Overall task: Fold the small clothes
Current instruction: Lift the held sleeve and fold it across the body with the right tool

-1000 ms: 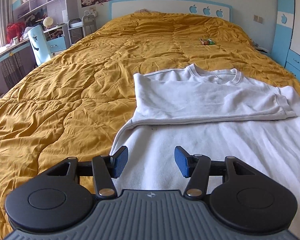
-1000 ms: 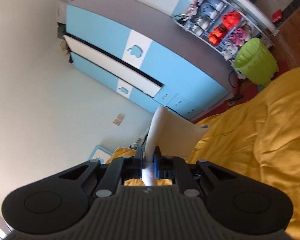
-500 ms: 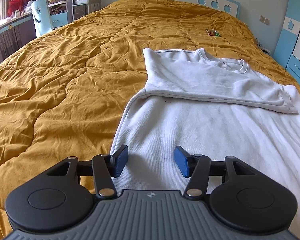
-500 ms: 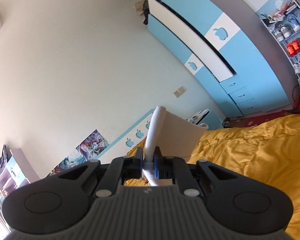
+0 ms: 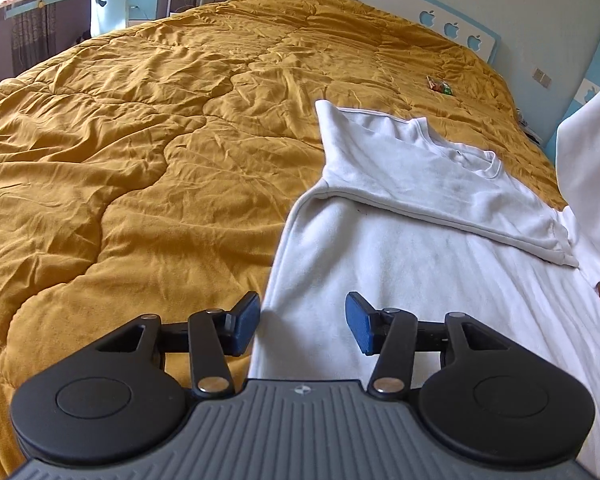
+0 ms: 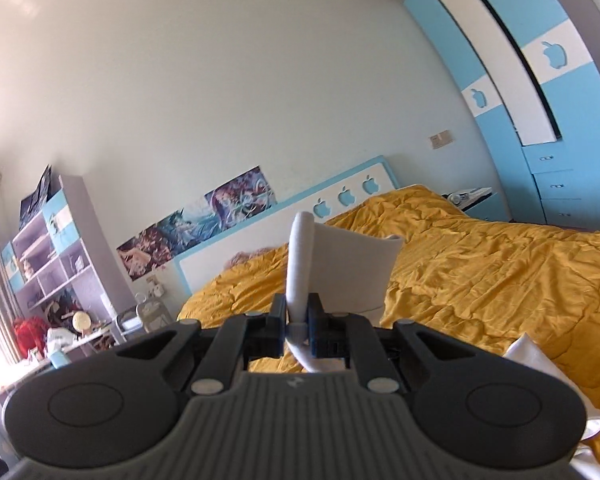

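Right tongs pinch the white shirt; left tongs spread above it.

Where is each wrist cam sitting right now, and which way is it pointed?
Left wrist: low over the bed, looking along the shirt toward the headboard; open left tongs show.
Right wrist: raised, tilted toward wall and wardrobe; right tongs shut on a sleeve.
Shared: bed, headboard, shirt.

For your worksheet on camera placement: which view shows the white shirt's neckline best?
The left wrist view: the white shirt lies flat, its neckline plain. The right wrist view shows only a sleeve pinched in the right gripper.
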